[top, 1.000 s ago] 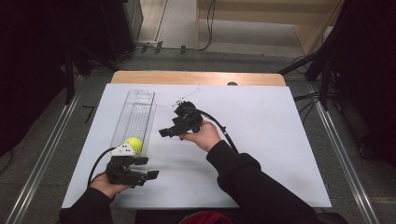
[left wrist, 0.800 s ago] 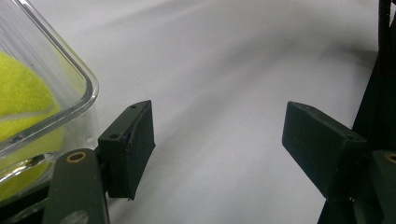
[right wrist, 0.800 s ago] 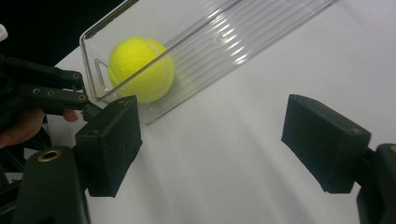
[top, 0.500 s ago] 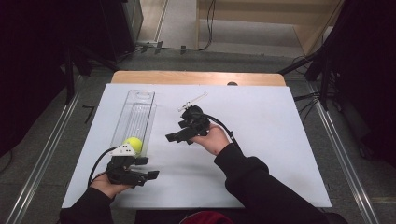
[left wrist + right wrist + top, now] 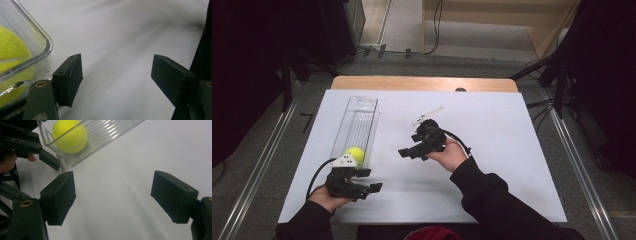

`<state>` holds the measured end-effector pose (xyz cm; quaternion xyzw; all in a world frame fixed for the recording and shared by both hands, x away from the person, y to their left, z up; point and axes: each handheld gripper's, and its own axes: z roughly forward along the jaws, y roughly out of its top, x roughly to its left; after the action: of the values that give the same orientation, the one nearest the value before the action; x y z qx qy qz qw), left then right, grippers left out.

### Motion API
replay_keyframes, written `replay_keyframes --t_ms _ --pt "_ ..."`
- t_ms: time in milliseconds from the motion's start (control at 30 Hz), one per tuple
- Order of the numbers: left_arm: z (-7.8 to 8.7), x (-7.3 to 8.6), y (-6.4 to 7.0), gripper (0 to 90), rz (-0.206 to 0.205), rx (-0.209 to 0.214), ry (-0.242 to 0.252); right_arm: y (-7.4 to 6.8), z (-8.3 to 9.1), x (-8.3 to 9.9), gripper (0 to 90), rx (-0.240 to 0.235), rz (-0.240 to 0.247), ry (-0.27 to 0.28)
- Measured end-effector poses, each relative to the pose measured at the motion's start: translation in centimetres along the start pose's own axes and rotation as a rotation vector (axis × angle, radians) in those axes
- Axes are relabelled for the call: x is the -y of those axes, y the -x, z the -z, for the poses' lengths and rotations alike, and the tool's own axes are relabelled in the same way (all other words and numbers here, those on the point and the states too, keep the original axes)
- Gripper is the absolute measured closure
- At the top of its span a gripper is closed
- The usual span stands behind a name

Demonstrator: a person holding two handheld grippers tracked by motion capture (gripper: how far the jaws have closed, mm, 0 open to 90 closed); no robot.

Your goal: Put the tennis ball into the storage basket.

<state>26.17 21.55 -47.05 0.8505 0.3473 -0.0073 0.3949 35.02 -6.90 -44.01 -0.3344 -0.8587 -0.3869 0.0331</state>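
From the high view, a long clear plastic container (image 5: 356, 129) lies lengthwise on the white table cover (image 5: 502, 165), and a yellow tennis ball (image 5: 354, 155) sits inside it at the near end. The left gripper (image 5: 371, 187) rests on the cover just beside that near end, its jaws spread and pointing right, away from the ball. The right gripper (image 5: 404, 151) is held above the middle of the table, aimed left toward the container, with a small white part (image 5: 428, 116) lying just beyond it. In the left gripper view, the left gripper (image 5: 117, 75) has its jaws wide apart with nothing between them but bare cover, while the container's rounded corner (image 5: 37, 37) and the ball (image 5: 12, 50) press into the left edge, close by one jaw. In the right gripper view, the right gripper (image 5: 112, 195) is likewise released and holds nothing; ahead of it lie the ball (image 5: 70, 136) in the container (image 5: 105, 135), with the left gripper's dark jaws (image 5: 37, 151) at the open end. Likely risk: if the right gripper reaches for the ball, the container wall and the left gripper crowd that end, so a jaw could knock the light container aside and send the ball rolling down it, out of reach.
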Motion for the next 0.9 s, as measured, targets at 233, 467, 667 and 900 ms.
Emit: replay_keyframes --t_ms 233,467,667,900 --pt "0.2 -0.1 0.0 26.4 0.001 0.003 0.013 0.4 0.5 1.2 17.9 0.017 0.003 -0.003" --pt "0.3 -0.1 0.1 26.3 -0.01 0.01 0.012 1.1 1.2 2.0 17.9 0.025 -0.019 0.016" --pt "0.3 -0.1 0.1 26.3 -0.011 0.009 0.011 1.9 2.1 2.6 17.9 0.041 -0.047 0.035" --pt "0.3 -0.1 0.1 26.3 -0.01 0.007 0.009 2.5 3.1 3.3 17.9 0.054 -0.055 0.045"
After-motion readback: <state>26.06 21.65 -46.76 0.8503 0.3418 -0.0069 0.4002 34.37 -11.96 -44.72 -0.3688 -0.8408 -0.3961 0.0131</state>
